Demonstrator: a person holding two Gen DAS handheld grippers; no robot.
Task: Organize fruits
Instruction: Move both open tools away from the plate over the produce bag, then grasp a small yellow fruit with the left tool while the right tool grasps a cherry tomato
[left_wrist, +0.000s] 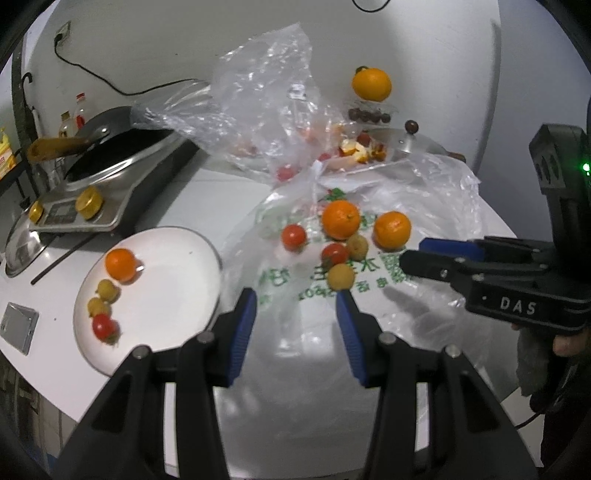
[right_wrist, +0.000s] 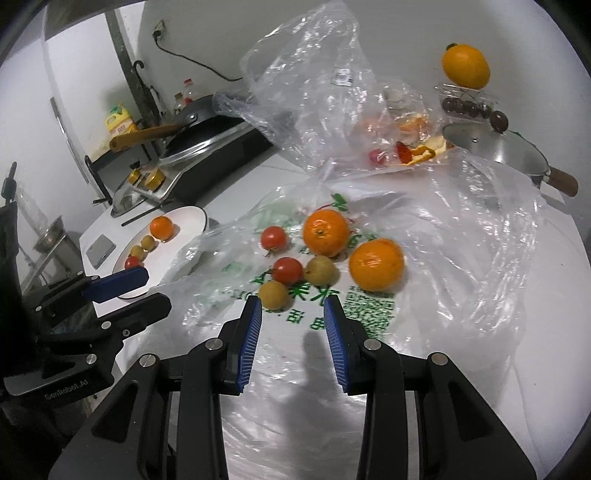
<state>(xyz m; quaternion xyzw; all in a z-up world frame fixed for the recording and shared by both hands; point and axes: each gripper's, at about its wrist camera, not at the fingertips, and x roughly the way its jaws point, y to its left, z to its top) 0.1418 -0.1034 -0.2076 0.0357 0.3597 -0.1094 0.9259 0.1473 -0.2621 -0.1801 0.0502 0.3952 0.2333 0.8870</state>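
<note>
Left wrist view gives me six loose fruits, among them two round oranges (left_wrist: 340, 219), on a flattened clear plastic bag with green print (left_wrist: 369, 273), while four more sit on the round white plate (left_wrist: 177, 266) beside it. My left gripper (left_wrist: 297, 308) tilts downward, jaws apart and empty; my right gripper (right_wrist: 293, 314) does likewise. Behind, a black wok (left_wrist: 110, 147) rests on a silver induction cooker (left_wrist: 122, 192) on the white counter (left_wrist: 55, 295).
</note>
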